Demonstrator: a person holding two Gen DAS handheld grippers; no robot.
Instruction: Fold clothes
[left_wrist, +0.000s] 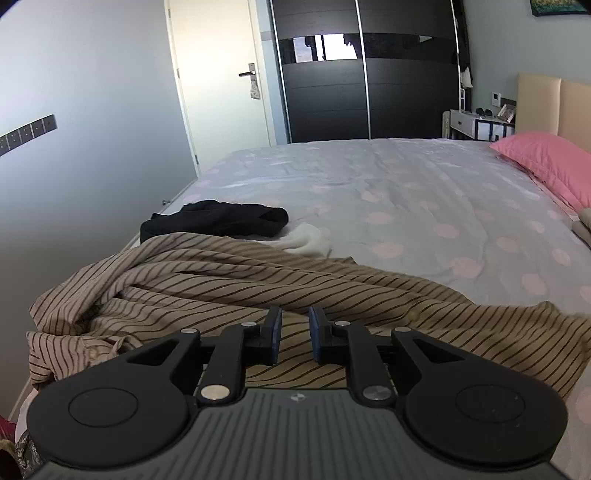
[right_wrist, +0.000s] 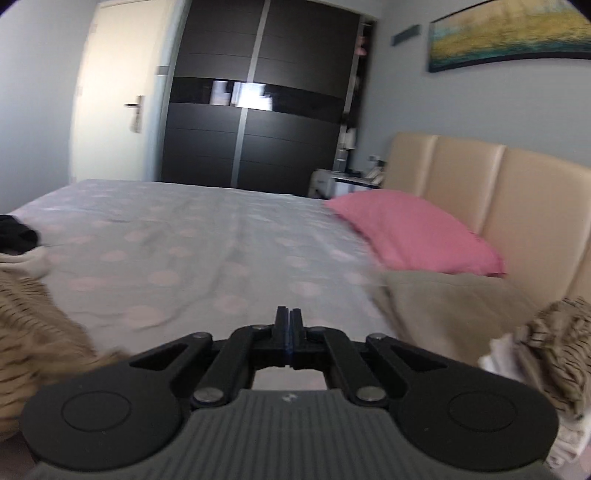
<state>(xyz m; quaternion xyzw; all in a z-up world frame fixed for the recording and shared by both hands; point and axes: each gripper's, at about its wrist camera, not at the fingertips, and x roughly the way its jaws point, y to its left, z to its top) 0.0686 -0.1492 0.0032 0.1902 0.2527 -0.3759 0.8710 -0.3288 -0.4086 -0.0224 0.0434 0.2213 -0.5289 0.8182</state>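
Currently the striped garment (left_wrist: 229, 280) lies crumpled across the near edge of the bed (left_wrist: 406, 206), directly ahead of and beneath my left gripper (left_wrist: 295, 334). Its jaws stand narrowly apart with nothing between the pads; the cloth lies below them, not pinched. Beyond the striped garment, farther from the gripper, a black garment (left_wrist: 218, 218) rests in a loose heap, with a white item (left_wrist: 306, 240) just beside it. None of these three shows a flat fold, so I judge the task to be at an early stage for them.

My right gripper (right_wrist: 290, 334) has its jaws fully closed on nothing and points across bare sheet toward the pink pillow (right_wrist: 413, 236). To its right, near the headboard (right_wrist: 517, 192), sits what may be a stack of folded clothes (right_wrist: 546, 350); motion blur prevents confirmation. If so, part of the work is done. Remaining: spread, fold and stack each loose piece.
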